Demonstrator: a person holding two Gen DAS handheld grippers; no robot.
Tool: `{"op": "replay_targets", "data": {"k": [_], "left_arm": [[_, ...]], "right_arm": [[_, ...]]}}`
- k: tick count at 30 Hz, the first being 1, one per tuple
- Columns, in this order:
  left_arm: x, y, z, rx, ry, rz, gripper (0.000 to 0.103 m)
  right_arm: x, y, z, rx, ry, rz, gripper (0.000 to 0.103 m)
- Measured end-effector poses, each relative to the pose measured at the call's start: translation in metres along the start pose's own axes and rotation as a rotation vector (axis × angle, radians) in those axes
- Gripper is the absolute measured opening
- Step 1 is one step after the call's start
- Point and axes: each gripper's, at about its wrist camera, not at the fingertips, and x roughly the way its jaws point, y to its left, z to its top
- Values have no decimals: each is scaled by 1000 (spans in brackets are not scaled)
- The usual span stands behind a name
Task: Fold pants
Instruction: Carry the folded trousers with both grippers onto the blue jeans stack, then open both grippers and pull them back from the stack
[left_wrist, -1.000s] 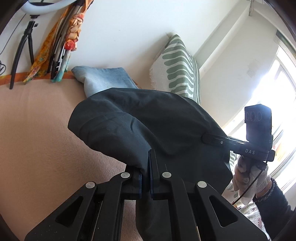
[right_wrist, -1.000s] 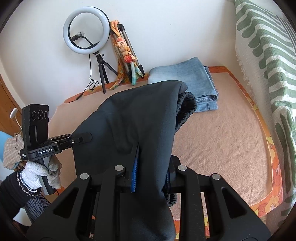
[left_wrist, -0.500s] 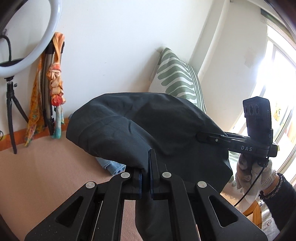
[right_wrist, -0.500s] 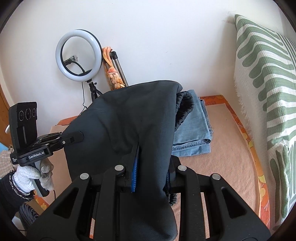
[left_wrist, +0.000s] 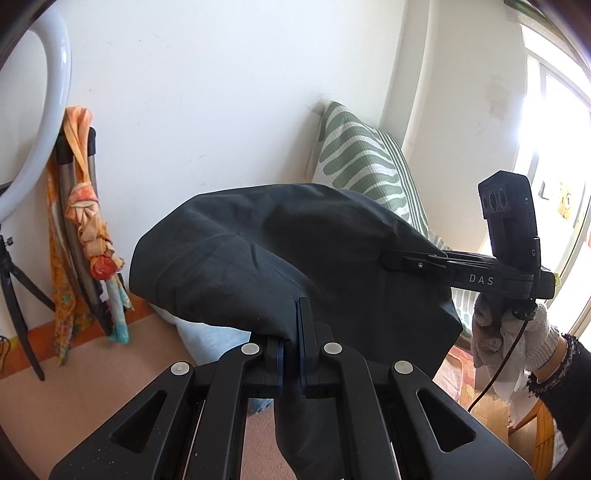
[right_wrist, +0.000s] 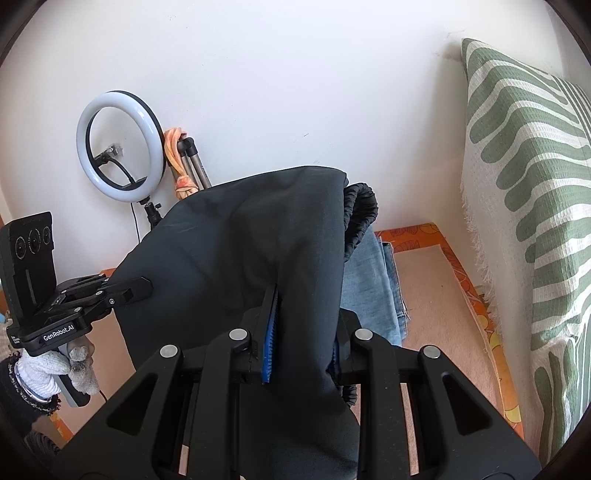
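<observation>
Left gripper (left_wrist: 291, 328) is clamped tight on a thin edge of the dark pants (left_wrist: 295, 258), jaws nearly touching with the cloth pinched between. Right gripper (right_wrist: 306, 328) grips a thicker bundle at the gathered waistband end, jaws parted only by the fabric itself. The pants hang in the air between the two, draped over both sets of fingers, above the peach-covered bed (right_wrist: 439, 314) and right over the folded blue jeans (right_wrist: 369, 291) near the wall.

To do this carry well, I'd say keep both hands level and evenly spaced so the fold line stays straight, hold the cloth taut without stretching it, and pick a bare stretch of bed before lowering.

Against a second ago, both hands have risen and swept across: the wall fills more of each view, the ring light (right_wrist: 120, 147) and striped cushion (right_wrist: 524, 184) sit larger, and the jeans are now mostly hidden beneath the pants. Both grips are unchanged.
</observation>
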Motion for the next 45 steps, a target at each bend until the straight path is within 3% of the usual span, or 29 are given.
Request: {"op": "replay_targets", "data": {"k": [11,20,24,25,30,32,36,40,45], "left_arm": [[53,35,23,8,3,49,4],[109,81,6,-74,95,88,4],[119,92,-5,-111,139,134,11],[119,94,-7,-121,143,144,15],[111,91,-12,-103,146,160,22],[104,90,-13,-104,138,161,35],[94,82,-12,-93,137,151,36],[75,74,-13,-97,130,148,50],[43,60,-15,-109,108,129,56]], "right_arm": [[72,-31,35,-39,22,1,23],[154,-56,29,-39,128,20,23],[184,-66,20,-42,194,-79,27],[188,-69,17,-38,202,-106,32],[180,-73,11,-30,164,-205,59],[168,-74,11,-12,152,-208,61],[147,-69,10,-10,129,-224,64],[126,-61,6,12,117,-227,67],[88,-41,-3,-1,104,-234,73]]}}
